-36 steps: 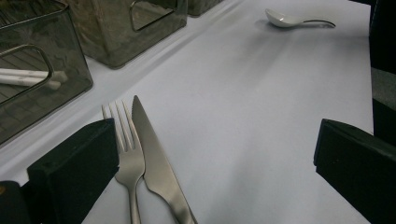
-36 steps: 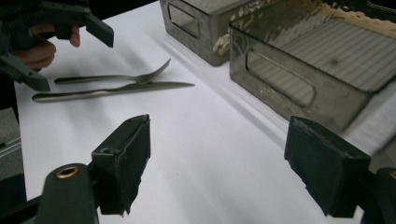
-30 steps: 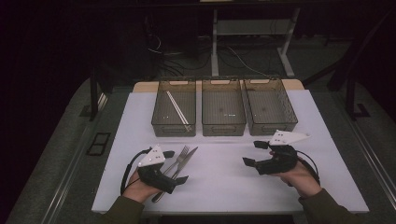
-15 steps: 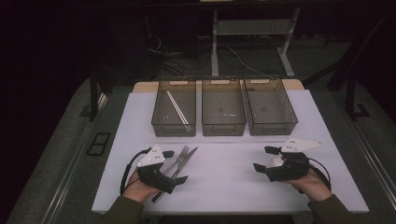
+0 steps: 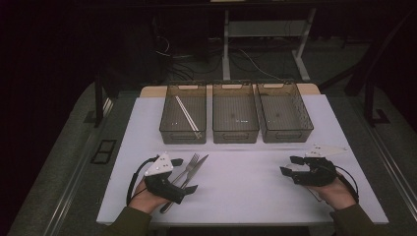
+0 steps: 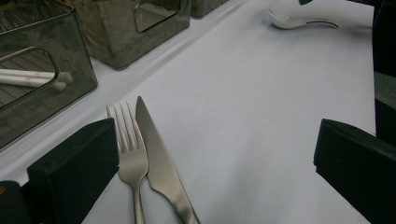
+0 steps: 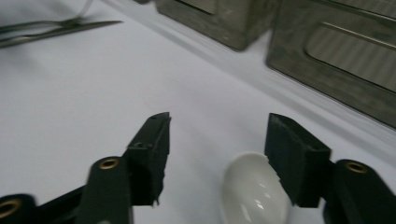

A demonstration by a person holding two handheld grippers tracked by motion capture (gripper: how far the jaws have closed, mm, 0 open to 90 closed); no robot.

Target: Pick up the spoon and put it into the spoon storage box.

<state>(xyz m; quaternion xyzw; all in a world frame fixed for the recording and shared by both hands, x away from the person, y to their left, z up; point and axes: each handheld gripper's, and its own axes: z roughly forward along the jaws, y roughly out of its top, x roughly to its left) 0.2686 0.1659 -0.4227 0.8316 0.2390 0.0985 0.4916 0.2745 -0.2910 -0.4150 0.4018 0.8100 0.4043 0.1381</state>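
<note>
Since a second ago, I am bringing my right gripper [image 7: 212, 154] lower over the spoon [image 7: 254, 191], jaws released astride its bowl for a pickup. My left gripper [image 6: 205, 163] is waiting released around the fork [image 6: 128, 156] and knife [image 6: 156, 158] on the bench [image 5: 246, 182], near the sorting bins [image 5: 235, 118].

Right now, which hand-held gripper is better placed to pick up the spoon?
The right hand-held gripper. Its jaws are open with the spoon's bowl just between them on the white table. The left hand-held gripper sits across the table by the fork and knife.
</note>
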